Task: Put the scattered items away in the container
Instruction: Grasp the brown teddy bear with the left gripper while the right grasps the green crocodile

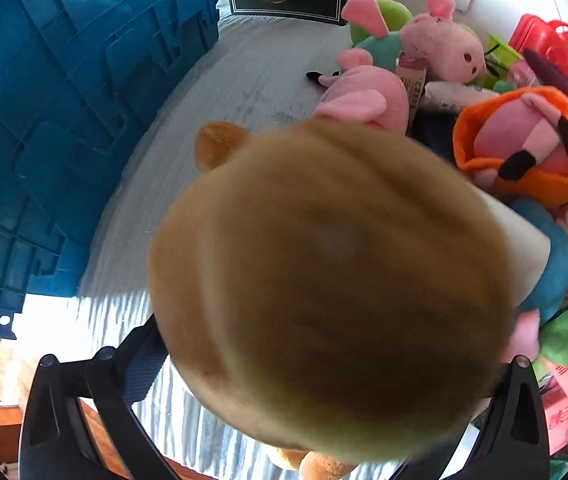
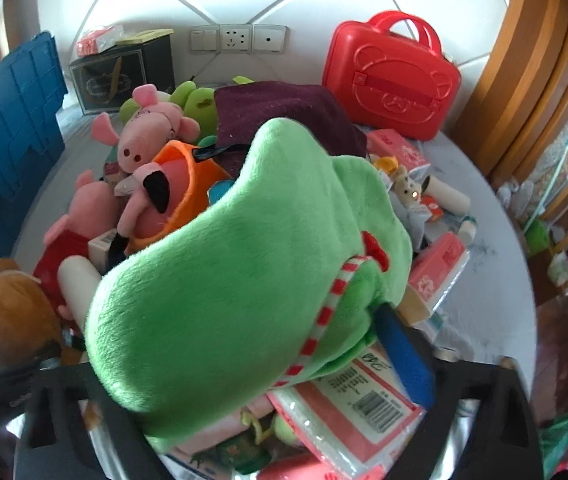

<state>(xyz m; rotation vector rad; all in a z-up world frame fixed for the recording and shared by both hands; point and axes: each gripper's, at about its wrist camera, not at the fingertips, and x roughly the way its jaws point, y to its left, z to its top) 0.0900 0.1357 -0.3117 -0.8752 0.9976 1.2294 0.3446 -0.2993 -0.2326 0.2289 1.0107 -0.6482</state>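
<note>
Here, in the left wrist view, a fuzzy, rounded brown plush bear is filling the frame, blurring and hiding the left gripper tips, so its hold is unclear; a ribbed blue plastic container is standing beside it on the worktop. In the right wrist view, the right gripper is straddling a soft green plush toy, grip uncertain; only here a glossy red case is showing.

Bare tabletop strip, upper centre of left view, passable beside blue crate. Plush pile crowds centre; red case blocks upper right.
</note>
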